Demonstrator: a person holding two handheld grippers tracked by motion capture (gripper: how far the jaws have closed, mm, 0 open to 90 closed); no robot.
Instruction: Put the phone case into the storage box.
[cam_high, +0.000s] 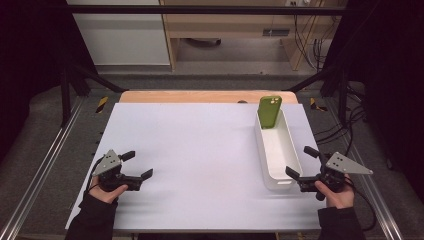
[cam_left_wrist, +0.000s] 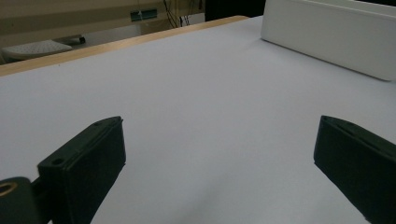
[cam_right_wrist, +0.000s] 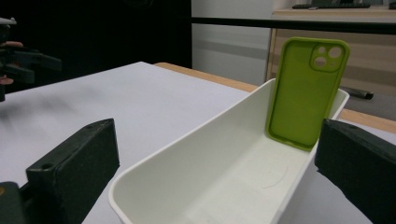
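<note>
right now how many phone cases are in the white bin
1: a green phone case stands leaning against the far end wall of the white bin, its top above the rim. The rest of the bin looks bare.

Left and middle of surface (cam_high: 200, 155): bare and open, free passage from the near edge to the far edge.
Right side: a long white bin (cam_high: 276, 150) lies lengthwise, its walls blocking sideways passage.
Bin's far end: a green phone case (cam_high: 269, 112) leans upright against the wall.
Bin's near part: open from above.
Right gripper (cam_high: 302, 162): just beside the bin's near end, fingers spread.
</note>
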